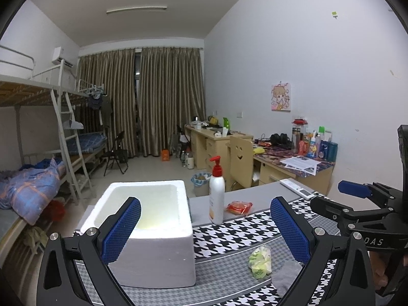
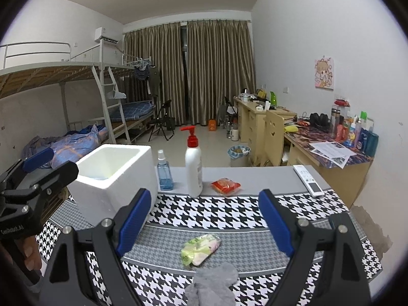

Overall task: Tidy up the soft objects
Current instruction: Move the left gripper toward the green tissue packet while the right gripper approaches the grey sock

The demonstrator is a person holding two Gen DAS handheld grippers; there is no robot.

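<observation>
While the white foam box (image 2: 112, 176) stood seemingly empty at the table's left, nothing had yet been sorted: grey sock (image 2: 213, 287) nearest, green-yellow soft packet (image 2: 200, 248) touching it, red packet (image 2: 225, 185) farther back beside the pump bottle (image 2: 193, 165); right gripper (image 2: 204, 219) and left gripper (image 1: 205, 229) both spread wide, grasping nothing

grey sock (image 2: 213, 284) crumpled flat on houndstooth mat; yellow-green soft packet (image 2: 200, 249) lying just beside it; red packet (image 2: 225, 185) further back near pump bottle; white foam box (image 2: 114, 176) open, upright, at left
</observation>
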